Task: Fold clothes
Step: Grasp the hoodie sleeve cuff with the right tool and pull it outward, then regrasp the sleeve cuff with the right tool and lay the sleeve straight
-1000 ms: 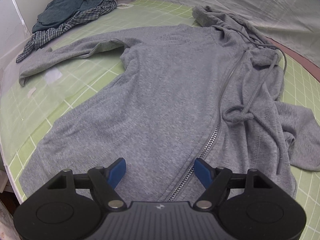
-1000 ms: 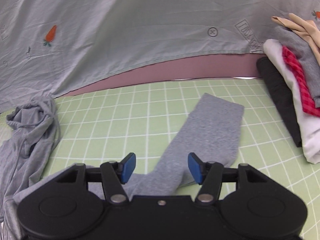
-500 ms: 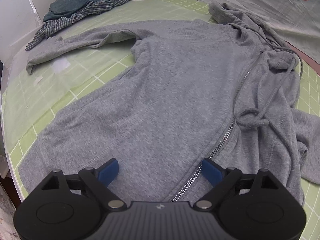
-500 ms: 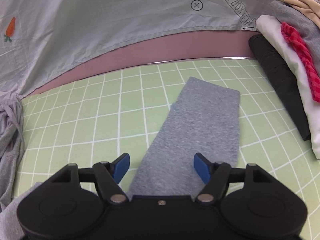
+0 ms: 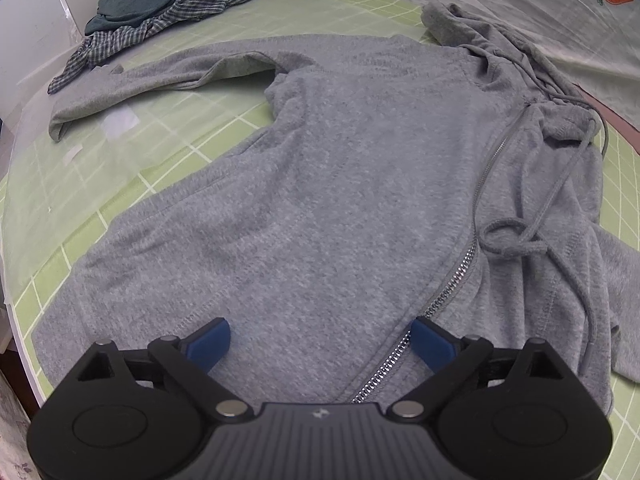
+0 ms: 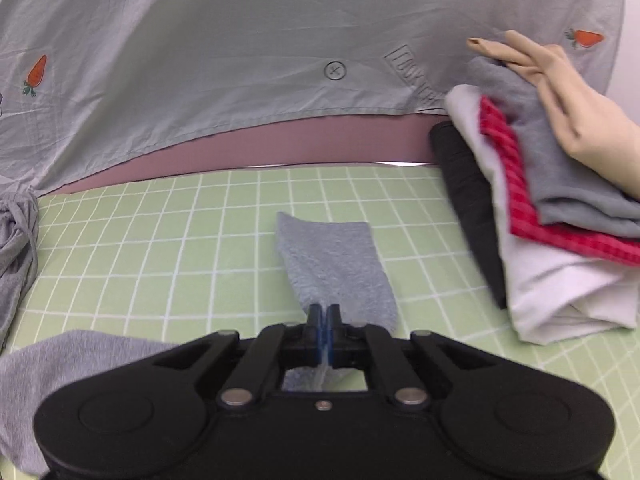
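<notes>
A grey zip-up hoodie [image 5: 320,184] lies spread front-up on the green grid mat [image 5: 64,184]. Its zipper [image 5: 460,276] runs diagonally and a drawstring [image 5: 516,240] loops on the right panel. One sleeve [image 5: 168,76] stretches to the far left. My left gripper [image 5: 320,344] hovers open over the hem, blue pads on either side of the lower zipper. In the right wrist view the other sleeve [image 6: 336,264] rises off the mat, pinched between my right gripper [image 6: 323,320], which is shut on it near the cuff.
A stack of folded clothes [image 6: 552,208], black, white, red, grey and beige, sits at the right. A crumpled plaid and teal pile [image 5: 168,12] lies far left. A grey sheet with carrot prints [image 6: 280,40] covers the back. The mat's edge [image 5: 20,340] drops off at left.
My right gripper has closed on the hoodie sleeve and lifted it off the mat. My left gripper has opened wider and edged forward over the hem.
</notes>
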A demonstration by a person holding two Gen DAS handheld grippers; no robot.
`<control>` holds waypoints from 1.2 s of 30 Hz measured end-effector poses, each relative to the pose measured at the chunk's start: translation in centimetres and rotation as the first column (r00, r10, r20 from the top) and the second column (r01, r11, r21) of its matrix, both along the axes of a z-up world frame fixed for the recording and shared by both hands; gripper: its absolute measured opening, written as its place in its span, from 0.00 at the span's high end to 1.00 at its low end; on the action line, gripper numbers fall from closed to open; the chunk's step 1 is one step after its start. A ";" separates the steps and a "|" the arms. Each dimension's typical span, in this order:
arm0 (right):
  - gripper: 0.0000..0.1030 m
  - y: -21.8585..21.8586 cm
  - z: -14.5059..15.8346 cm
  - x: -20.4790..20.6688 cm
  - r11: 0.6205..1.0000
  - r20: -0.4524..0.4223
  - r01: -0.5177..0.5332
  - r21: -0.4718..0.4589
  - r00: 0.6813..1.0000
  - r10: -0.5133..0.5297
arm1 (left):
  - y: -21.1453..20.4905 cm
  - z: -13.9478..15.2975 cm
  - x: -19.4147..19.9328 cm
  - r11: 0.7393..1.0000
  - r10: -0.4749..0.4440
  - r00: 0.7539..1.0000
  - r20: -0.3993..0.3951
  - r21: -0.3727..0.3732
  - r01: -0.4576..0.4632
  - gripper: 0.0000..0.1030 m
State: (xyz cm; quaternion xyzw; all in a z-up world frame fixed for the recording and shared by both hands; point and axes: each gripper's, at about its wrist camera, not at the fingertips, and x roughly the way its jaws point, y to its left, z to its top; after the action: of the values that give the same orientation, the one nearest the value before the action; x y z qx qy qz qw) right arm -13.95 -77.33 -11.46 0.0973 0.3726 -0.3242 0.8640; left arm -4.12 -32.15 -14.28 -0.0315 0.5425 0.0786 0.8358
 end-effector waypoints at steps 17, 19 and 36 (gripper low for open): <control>0.58 0.4 -3.0 -0.4 1.000 -0.161 -0.006 -0.002 0.987 0.005 | 0.1 0.0 0.4 1.000 -0.013 0.999 -0.034 0.009 0.013 0.04; 0.69 -0.2 -2.9 -0.4 1.000 -0.154 0.023 0.003 0.988 -0.022 | 0.1 0.0 0.5 1.000 -0.018 0.999 -0.040 0.010 0.018 0.04; 0.77 -4.3 -0.5 -13.8 0.873 -0.032 0.485 0.044 0.874 -0.484 | 0.2 0.1 1.1 0.998 -0.060 0.996 -0.067 0.011 0.060 0.03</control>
State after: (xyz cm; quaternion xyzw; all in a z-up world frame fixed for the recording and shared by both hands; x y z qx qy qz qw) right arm -27.70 -81.59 -11.95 0.2064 0.3532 -0.5217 0.7487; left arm -3.00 -31.92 -14.21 -0.0071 0.5704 0.0579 0.8193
